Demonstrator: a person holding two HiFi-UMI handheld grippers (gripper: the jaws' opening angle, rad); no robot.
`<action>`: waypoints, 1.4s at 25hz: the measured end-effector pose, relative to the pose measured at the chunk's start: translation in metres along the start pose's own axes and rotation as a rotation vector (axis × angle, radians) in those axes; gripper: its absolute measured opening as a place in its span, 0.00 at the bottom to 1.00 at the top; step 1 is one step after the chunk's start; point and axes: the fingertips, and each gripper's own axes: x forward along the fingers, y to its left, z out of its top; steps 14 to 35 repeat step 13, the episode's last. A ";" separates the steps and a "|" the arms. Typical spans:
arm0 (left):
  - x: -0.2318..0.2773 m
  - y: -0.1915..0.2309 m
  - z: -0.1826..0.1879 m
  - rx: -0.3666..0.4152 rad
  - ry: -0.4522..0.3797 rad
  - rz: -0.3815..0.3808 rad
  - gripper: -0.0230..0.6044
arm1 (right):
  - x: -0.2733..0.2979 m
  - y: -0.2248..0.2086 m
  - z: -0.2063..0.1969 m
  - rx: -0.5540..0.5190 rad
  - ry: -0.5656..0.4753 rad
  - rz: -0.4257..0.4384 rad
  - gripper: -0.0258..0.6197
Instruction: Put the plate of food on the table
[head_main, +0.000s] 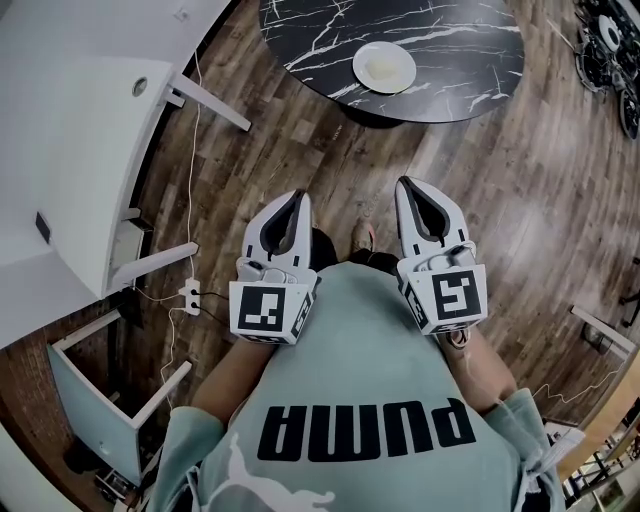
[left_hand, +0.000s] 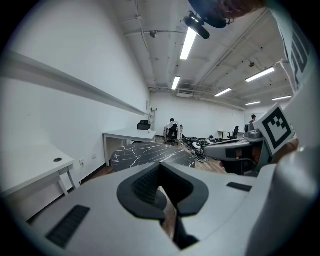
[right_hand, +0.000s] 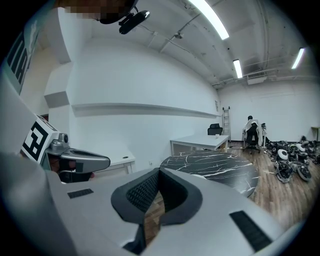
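A white plate of pale food (head_main: 384, 67) lies on the round black marble table (head_main: 460, 40) at the top of the head view. My left gripper (head_main: 298, 198) and right gripper (head_main: 407, 186) are held side by side in front of my chest, well short of the table, both shut with nothing in them. In the left gripper view the jaws (left_hand: 160, 169) meet, with the marble table (left_hand: 145, 156) beyond them. The right gripper view shows its jaws (right_hand: 159, 173) closed too, and the table (right_hand: 215, 167) ahead to the right. I cannot make out the plate in either gripper view.
White desks (head_main: 90, 150) stand along the left, with a white frame (head_main: 100, 400) lower left and a power strip with cables (head_main: 190, 293) on the wood floor. Robot parts lie at the far right (head_main: 610, 50). Seated people and chairs show far back (left_hand: 172, 131).
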 end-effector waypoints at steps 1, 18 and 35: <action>-0.001 0.000 0.000 -0.001 0.000 0.001 0.05 | 0.000 0.001 0.000 -0.001 -0.001 0.002 0.05; -0.013 0.005 -0.003 -0.009 -0.001 0.013 0.05 | -0.004 0.013 0.000 0.001 0.004 0.007 0.05; -0.013 0.005 -0.003 -0.009 -0.001 0.013 0.05 | -0.004 0.013 0.000 0.001 0.004 0.007 0.05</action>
